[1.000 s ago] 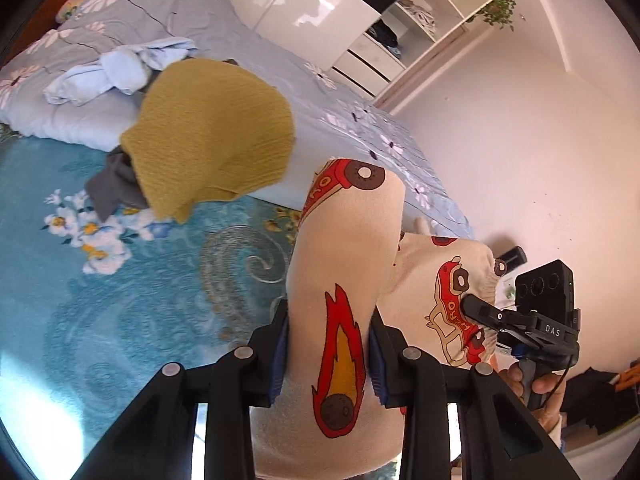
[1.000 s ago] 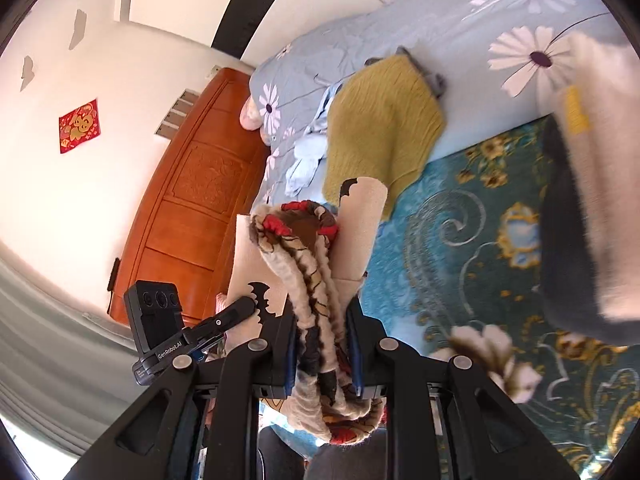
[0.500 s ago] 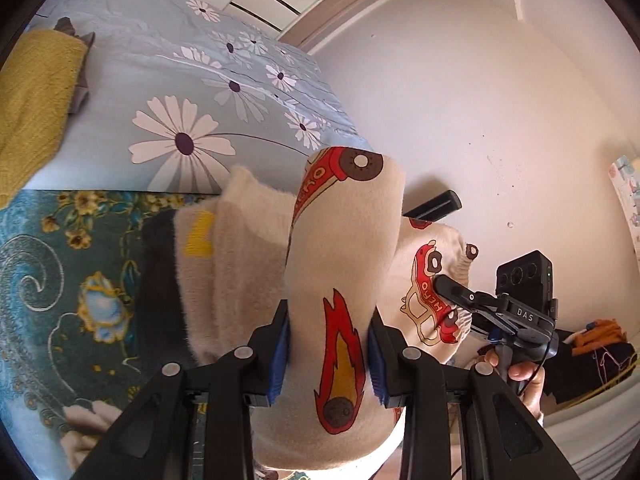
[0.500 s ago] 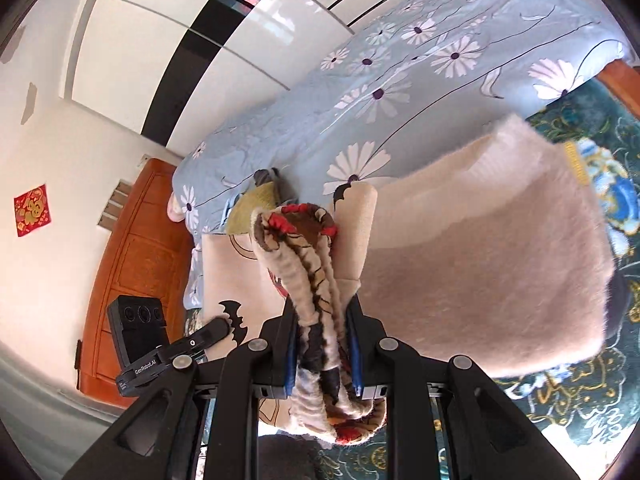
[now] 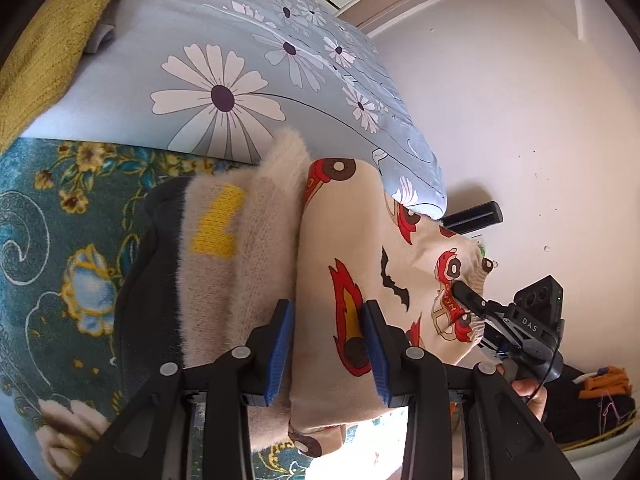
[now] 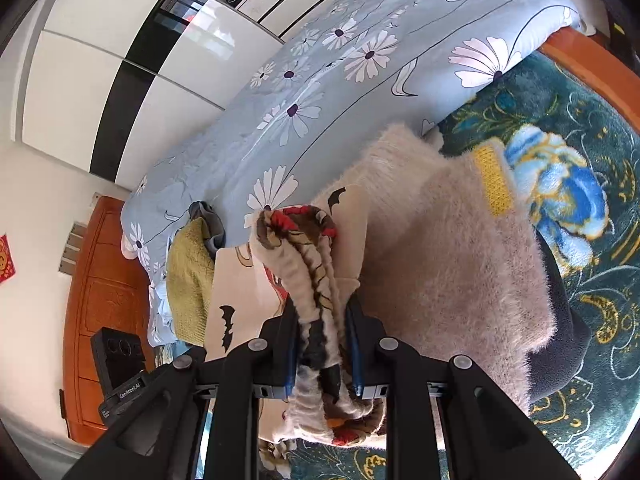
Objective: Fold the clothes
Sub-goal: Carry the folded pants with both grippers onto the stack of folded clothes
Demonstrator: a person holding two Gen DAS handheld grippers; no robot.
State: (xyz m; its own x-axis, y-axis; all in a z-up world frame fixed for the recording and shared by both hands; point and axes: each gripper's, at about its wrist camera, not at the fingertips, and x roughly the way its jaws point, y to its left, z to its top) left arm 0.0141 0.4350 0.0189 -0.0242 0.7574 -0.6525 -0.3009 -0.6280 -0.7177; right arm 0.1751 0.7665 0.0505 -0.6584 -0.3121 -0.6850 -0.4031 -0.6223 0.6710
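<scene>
Left tongs (image 5: 328, 344) and right tongs (image 6: 322, 344) each clamp a fold of the cream car-print garment (image 5: 352, 240), held just beside the fuzzy beige sweater (image 6: 448, 272) on the teal blanket (image 6: 580, 120). The daisy duvet (image 6: 320, 92) borders its far edge. Since half a second ago the garment has moved closer above the sweater.

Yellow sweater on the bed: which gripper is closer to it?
Left. The yellow sweater lies off to the left gripper's left, while the right gripper is on the far side, both clamping the cartoon-print garment.
</scene>
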